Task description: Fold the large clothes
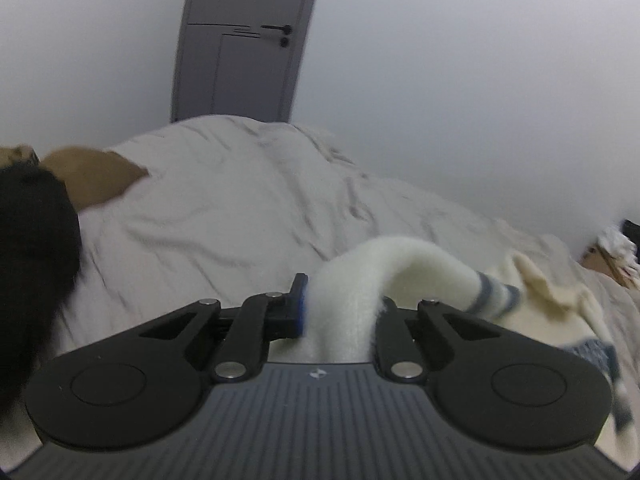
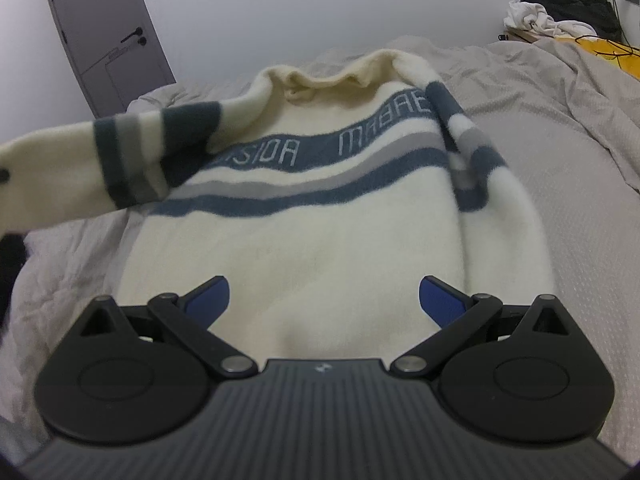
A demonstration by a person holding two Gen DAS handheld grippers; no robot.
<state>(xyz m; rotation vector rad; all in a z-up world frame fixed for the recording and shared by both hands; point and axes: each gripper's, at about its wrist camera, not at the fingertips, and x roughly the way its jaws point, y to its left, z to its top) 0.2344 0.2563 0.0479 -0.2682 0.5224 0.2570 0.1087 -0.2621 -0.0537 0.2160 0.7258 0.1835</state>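
A: Where does the fold stand?

B: Early, I judge. The sweater [image 2: 320, 240] lies face up on the bed [image 2: 540, 152], body spread flat, collar at the far end, hem nearest the right gripper [image 2: 324, 300]. No fold shows in the body yet.

A: And the sleeves?

B: One sleeve [image 2: 472, 152] lies along the body's edge on the right of the picture, loosely doubled over at the shoulder. The other sleeve [image 1: 384, 280] is off the bed — the left gripper [image 1: 340, 316] pinches it near the cuff end, jaws pressed together on the knit, and the cloth arches away from the pads in a soft hump.

A: The right gripper?

B: Spread wide, blue pads well apart, nothing between them. It hangs over the hem without clamping anything.

A: So what is left?

B: Nearly everything, by my reading — the held sleeve laid across the chest, then the other, then the body doubled over.

A: What's the stuff like?

B: Thick, fuzzy cream knit with slate-blue and grey bands and pale lettering across the chest; the same bands ring both sleeves. It looks limp and heavy, so it should drape rather than hold a crease. The cover beneath is a rumpled pale grey, finely textured
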